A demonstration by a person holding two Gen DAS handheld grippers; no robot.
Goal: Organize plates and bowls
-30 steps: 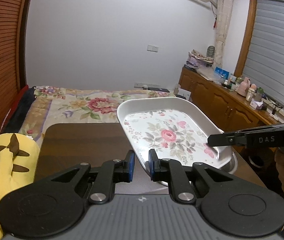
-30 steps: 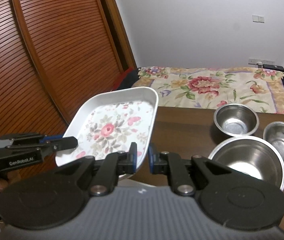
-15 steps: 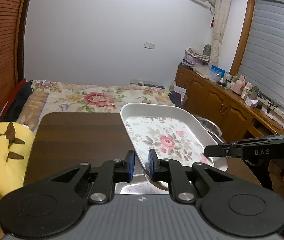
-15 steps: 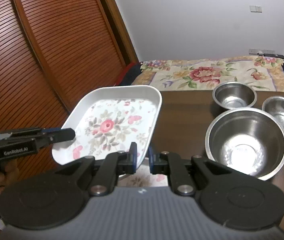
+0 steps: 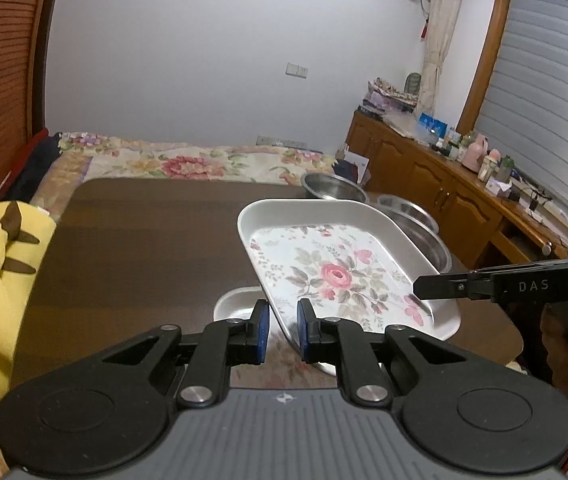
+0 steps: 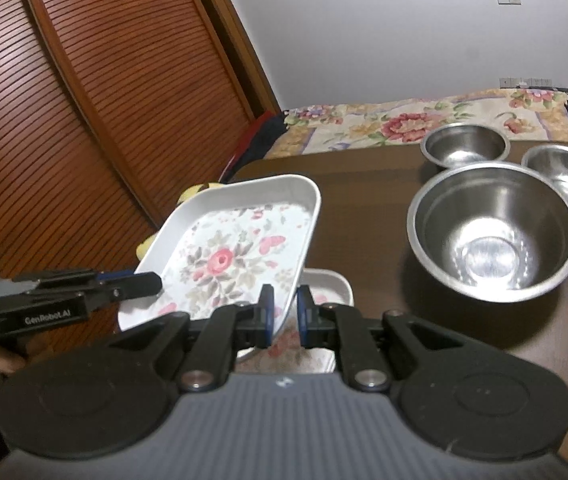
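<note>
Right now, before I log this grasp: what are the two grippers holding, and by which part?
Both hold the floral tray: the left gripper and the right gripper each pinch its rim, at opposite near corners.

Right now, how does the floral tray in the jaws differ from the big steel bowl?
The floral tray is shallow, rectangular, white and patterned; the big steel bowl is deep, round, plain metal. The tray is held tilted above the table by both grippers; the bowl rests upright on it. Both are empty.
</note>
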